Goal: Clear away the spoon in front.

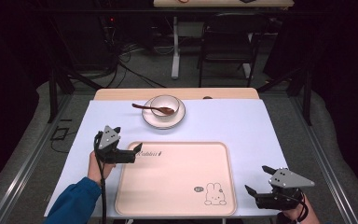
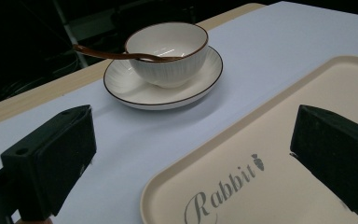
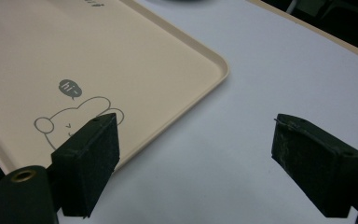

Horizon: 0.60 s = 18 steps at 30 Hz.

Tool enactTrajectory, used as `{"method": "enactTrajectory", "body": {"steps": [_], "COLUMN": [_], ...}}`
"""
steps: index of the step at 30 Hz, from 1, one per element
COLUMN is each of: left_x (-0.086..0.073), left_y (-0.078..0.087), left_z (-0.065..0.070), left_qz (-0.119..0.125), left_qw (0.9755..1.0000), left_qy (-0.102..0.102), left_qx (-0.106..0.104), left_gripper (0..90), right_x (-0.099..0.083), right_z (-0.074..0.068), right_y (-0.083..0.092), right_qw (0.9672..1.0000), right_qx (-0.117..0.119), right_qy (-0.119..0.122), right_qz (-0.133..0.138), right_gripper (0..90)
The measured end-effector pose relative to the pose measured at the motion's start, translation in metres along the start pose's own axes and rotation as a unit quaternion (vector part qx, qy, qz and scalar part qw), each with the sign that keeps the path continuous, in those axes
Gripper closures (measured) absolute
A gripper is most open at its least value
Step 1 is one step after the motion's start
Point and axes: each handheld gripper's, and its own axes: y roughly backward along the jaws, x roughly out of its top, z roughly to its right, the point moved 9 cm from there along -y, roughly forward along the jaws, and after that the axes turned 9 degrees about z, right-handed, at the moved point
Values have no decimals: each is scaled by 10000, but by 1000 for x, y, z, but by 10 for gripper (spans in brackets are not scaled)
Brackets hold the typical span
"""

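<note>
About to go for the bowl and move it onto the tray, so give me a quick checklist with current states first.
1. Left gripper open and holding nothing: ok.
2. Right gripper open and holding nothing: ok.
3. Tray bare, room to set things down: ok.
4. Bowl upright on its saucer: ok.
5. Spoon secure: not ok; its bowl end rests inside the bowl and the handle sticks out past the rim, so it may slide when lifted.
6. Anything in the bowl: cannot tell beyond the spoon.
</note>
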Motion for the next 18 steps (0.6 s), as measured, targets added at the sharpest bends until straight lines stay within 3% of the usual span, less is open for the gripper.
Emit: {"method": "enactTrajectory", "body": {"steps": [9, 10, 12, 18], "left_x": [0, -1, -1, -1], "left_y": [-17, -21, -23, -36], "left_z": [-8, -12, -14, -25], "left_qz": [-20, -80, -101, -137], "left_qw": [9999, 9996, 9995, 9983], "left_qy": [56, 71, 69, 384], "left_qx": [99, 249, 307, 427], "left_gripper": [1, 1, 1, 1], "right_x": [0, 1, 0, 0], "right_z": [0, 0, 1, 1], "right_y": [0, 0, 0, 0], "right_qw": [10000, 10000, 10000, 10000], "right_qx": [31, 30, 40, 47], "right_qy": [-23, -18, -22, -33], "right_qz": [45, 51, 63, 50], "right_gripper": [142, 142, 142, 142]}}
